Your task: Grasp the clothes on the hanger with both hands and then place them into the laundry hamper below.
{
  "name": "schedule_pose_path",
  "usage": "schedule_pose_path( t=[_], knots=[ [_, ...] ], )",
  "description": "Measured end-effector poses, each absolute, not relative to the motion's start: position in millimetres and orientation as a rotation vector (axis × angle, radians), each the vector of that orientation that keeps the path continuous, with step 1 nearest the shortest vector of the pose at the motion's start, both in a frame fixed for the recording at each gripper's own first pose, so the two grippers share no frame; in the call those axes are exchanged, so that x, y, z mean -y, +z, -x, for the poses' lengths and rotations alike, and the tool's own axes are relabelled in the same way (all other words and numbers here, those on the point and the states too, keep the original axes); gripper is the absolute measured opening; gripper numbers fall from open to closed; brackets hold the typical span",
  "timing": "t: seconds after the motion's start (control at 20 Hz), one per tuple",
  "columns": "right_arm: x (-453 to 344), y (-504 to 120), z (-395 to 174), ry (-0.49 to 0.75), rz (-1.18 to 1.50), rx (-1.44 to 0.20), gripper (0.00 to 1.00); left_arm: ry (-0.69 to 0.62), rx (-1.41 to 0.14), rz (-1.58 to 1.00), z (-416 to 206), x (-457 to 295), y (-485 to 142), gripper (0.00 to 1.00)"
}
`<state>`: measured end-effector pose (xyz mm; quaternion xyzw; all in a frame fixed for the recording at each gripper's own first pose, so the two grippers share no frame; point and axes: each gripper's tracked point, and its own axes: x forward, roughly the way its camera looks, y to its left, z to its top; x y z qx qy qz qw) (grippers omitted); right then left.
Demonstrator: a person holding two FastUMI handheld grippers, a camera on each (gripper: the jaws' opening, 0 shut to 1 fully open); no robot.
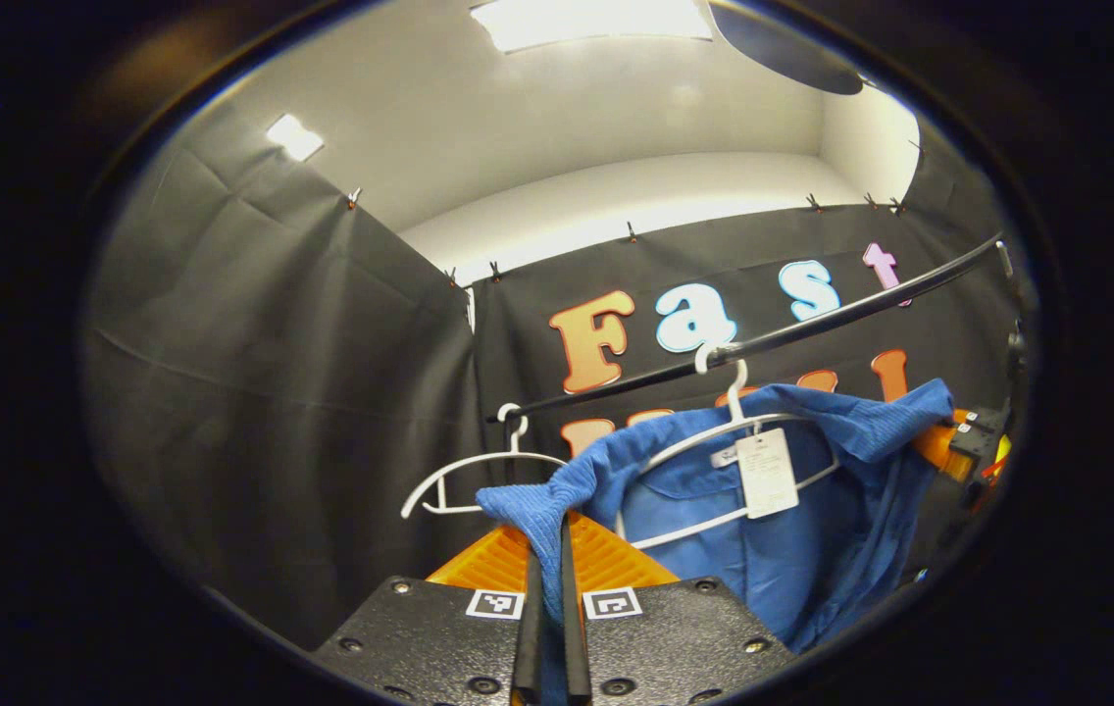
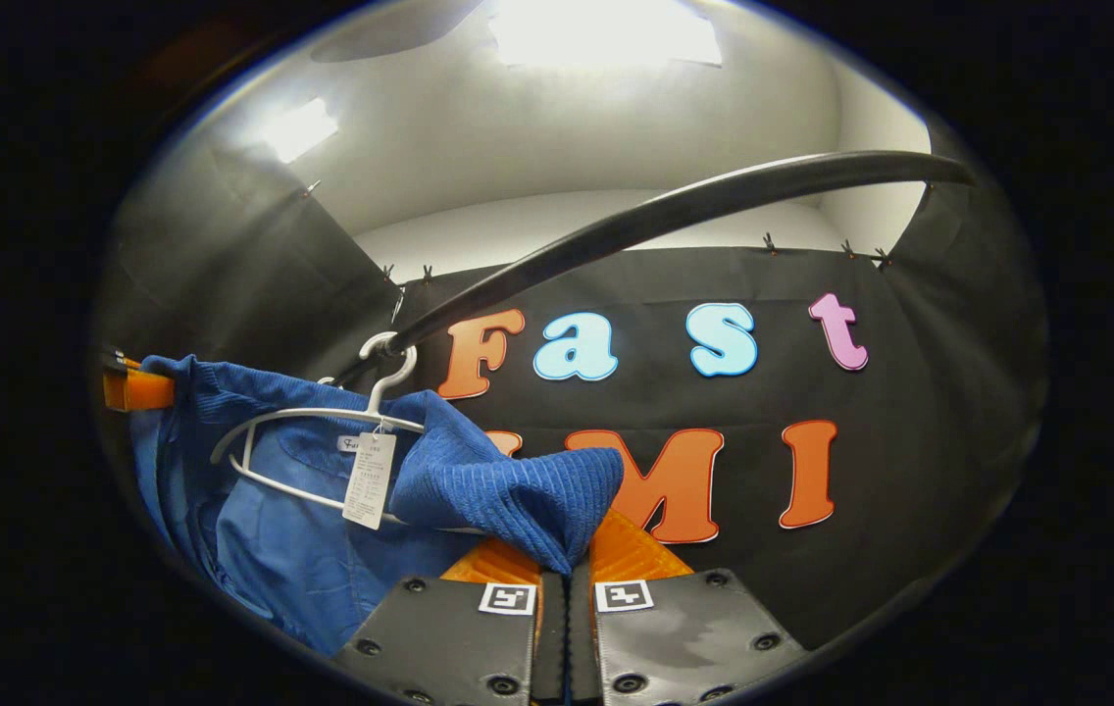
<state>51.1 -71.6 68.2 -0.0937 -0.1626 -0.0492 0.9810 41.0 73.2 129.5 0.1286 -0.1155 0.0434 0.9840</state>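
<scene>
The blue garment (image 1: pixel 763 529) hangs on a white hanger (image 1: pixel 714 441), whose hook sits over the black rail (image 1: pixel 812 328). A paper tag (image 1: pixel 766 473) dangles at the collar. The left tool (image 1: pixel 547 549) is clenched on the fabric of one shoulder, with the cloth running down between its two fingers. The right tool (image 2: pixel 557 564) is clenched on the other shoulder in the same way, and a fold of the ribbed blue cloth bunches just above its fingers. In the right gripper view the left tool appears far off as an orange part at the garment's other end.

The main risk, as I judge it, is that the garment does not come free from the hanger. If both tools pull down together, the hanger may come with the cloth, or its hook may catch on the rail and swing. The grips are only on a thin fold of cloth, so one side may slip out under a strong pull. A second, empty white hanger (image 1: pixel 479 471) hangs near on the same rail and could get knocked.

The laundry hamper is below and I cannot tell its place or what is in it.
</scene>
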Motion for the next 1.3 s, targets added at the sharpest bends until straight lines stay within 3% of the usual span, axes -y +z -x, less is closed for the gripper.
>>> schedule_pose_path(
  t=[0.2,0.45,0.75,0.9,1.3],
  knots=[
    [78,69,-47,-0.144,0.172,0.336,0.09,0.154,0.260,-0.266,-67,-97,143,0.09],
    [95,78,-42,-0.212,0.164,0.361,0.09,0.224,0.303,-0.325,-113,-130,157,0.04],
    [95,88,-43,-0.239,0.145,0.384,0.09,0.198,0.315,-0.299,-174,-158,172,0.00],
    [94,91,-43,-0.243,0.142,0.392,0.09,0.187,0.267,-0.286,-197,-174,145,0.00],
    [95,100,-45,-0.282,0.175,0.406,0.09,0.177,0.152,-0.208,-185,-177,59,0.02]
  ],
)
